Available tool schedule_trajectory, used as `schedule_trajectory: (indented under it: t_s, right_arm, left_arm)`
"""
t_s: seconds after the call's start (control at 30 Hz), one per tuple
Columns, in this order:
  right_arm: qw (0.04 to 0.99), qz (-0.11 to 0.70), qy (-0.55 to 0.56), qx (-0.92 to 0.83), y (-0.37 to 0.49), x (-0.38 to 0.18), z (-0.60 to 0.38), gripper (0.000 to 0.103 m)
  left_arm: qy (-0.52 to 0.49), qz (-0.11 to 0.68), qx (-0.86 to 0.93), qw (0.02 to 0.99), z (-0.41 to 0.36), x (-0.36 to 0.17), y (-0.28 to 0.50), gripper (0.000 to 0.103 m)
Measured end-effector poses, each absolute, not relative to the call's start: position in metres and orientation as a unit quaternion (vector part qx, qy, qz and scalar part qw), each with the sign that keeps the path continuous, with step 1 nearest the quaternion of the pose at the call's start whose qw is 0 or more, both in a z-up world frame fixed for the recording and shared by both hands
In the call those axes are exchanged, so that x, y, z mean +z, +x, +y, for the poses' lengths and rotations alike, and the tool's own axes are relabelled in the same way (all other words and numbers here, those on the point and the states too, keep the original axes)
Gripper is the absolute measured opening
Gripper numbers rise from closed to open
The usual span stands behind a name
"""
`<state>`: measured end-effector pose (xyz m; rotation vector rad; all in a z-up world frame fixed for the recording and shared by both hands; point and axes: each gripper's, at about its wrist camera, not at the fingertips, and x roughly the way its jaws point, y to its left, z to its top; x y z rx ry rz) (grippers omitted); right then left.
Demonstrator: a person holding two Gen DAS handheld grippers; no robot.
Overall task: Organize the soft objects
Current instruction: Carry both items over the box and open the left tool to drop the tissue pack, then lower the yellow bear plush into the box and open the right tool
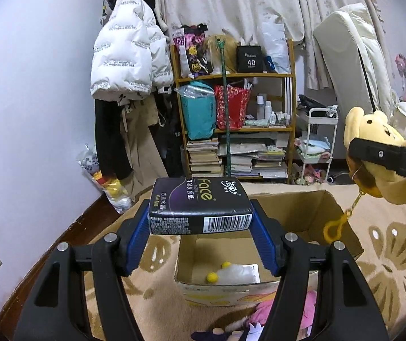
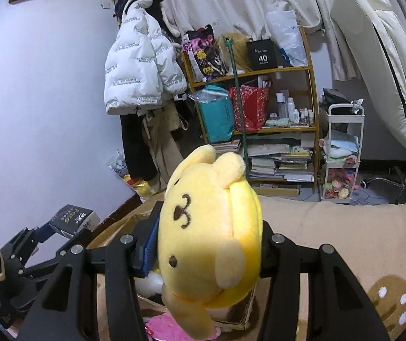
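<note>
My left gripper [image 1: 200,213] is shut on a black tissue pack [image 1: 200,204] and holds it in the air over the open cardboard box [image 1: 331,213]. The box holds a white plush with yellow balls [image 1: 231,274]. My right gripper [image 2: 208,236] is shut on a yellow plush dog [image 2: 211,233], held above the box edge; it also shows in the left wrist view [image 1: 379,147], to the right, with a yellow clip [image 1: 335,227] dangling. The left gripper with the pack shows in the right wrist view [image 2: 72,221], at lower left.
A pink plush [image 1: 296,309] and other toys lie on the beige patterned rug [image 1: 387,241] in front of the box. Behind stand a wooden shelf [image 1: 260,130], hanging coats [image 1: 129,62], a white cart [image 1: 319,142] and a folded mattress [image 1: 353,56].
</note>
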<state>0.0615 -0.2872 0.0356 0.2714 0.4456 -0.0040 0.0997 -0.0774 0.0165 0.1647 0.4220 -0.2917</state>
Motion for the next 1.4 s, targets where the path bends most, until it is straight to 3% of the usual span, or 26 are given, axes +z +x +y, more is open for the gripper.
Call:
schedule_trajectory:
  t_s: [0.67,0.73,0.8,0.87,1.0,1.07,1.4]
  right_arm:
    - [0.944,0.296,0.145,0.023,0.086,-0.015,-0.287,0.057]
    - [0.942,0.300,0.145,0.023,0.084,-0.016,-0.286,0.057]
    - [0.942,0.302,0.146,0.027,0.081,-0.016,-0.286,0.058]
    - [0.941,0.304,0.147,0.030,0.079,-0.015,-0.286,0.067]
    - [0.941,0.306,0.138,0.033,0.071,-0.011,-0.281,0.070]
    - [0.942,0.307,0.132,0.030,0.067,-0.010,-0.279,0.081]
    - [0.942,0.312,0.123,0.017,0.045,-0.002,-0.268,0.100]
  left_arm:
    - [0.076,0.267,-0.143,0.950,-0.079,-0.025,0.125,0.066]
    - [0.078,0.272,-0.140,0.949,-0.078,-0.026,0.125,0.069]
    - [0.075,0.283,-0.136,0.947,-0.077,-0.025,0.125,0.083]
    - [0.073,0.287,-0.136,0.945,-0.075,-0.025,0.124,0.084]
    - [0.078,0.289,-0.134,0.945,-0.073,-0.022,0.120,0.093]
    - [0.077,0.291,-0.137,0.944,-0.071,-0.021,0.117,0.096]
    - [0.068,0.293,-0.130,0.945,-0.054,-0.012,0.099,0.098]
